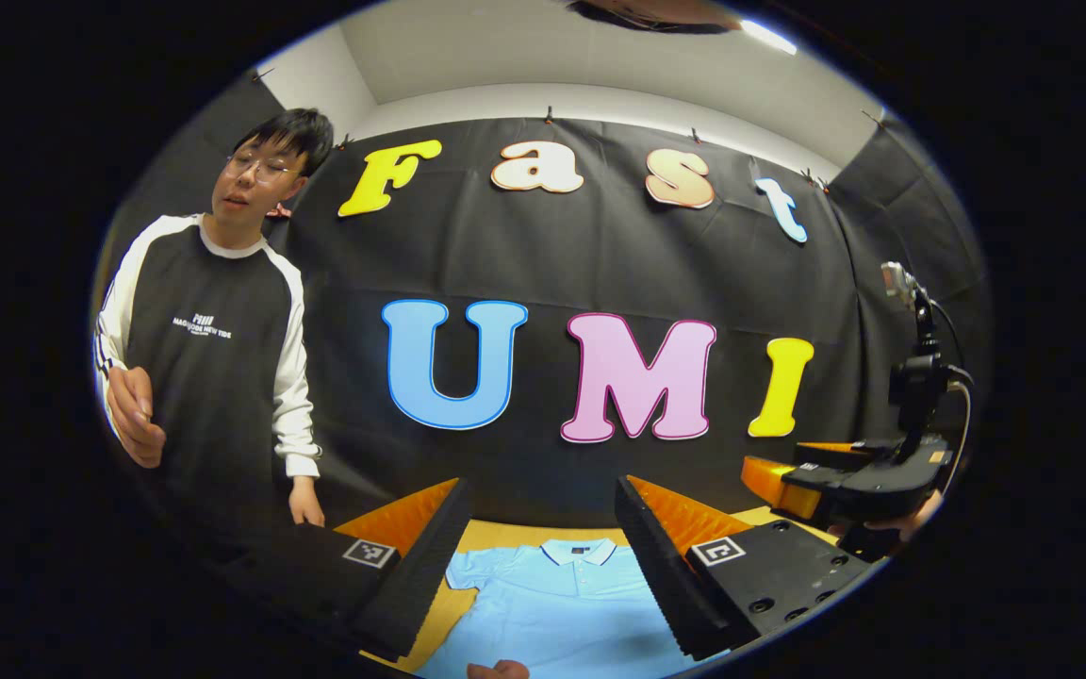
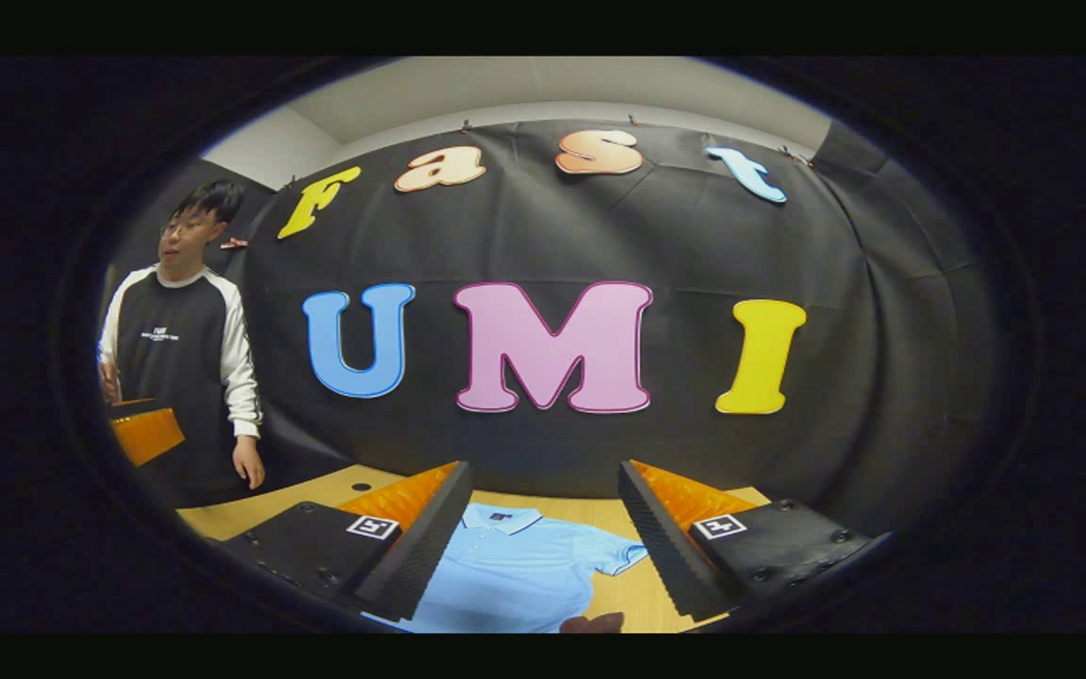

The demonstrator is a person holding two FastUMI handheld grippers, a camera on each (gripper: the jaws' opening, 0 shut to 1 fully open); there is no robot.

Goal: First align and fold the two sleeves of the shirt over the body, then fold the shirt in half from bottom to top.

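Note:
A light blue polo shirt (image 1: 557,604) lies flat on the wooden table (image 1: 496,536), collar toward the wall, short sleeves spread out. My left gripper (image 1: 543,528) is held above it, open, nothing between its fingers. In the right gripper view the same shirt (image 2: 524,571) lies below my right gripper (image 2: 545,514), which is also open and holds nothing. The right gripper (image 1: 845,486) also shows at the right edge of the left gripper view, held in a hand. A fingertip (image 2: 595,623) rests at the shirt's near edge.
A person (image 1: 213,349) in a black and white sweatshirt stands at the left of the table, one hand (image 1: 305,505) near its edge. The wooden table (image 2: 317,495) runs up to the black cloth wall.

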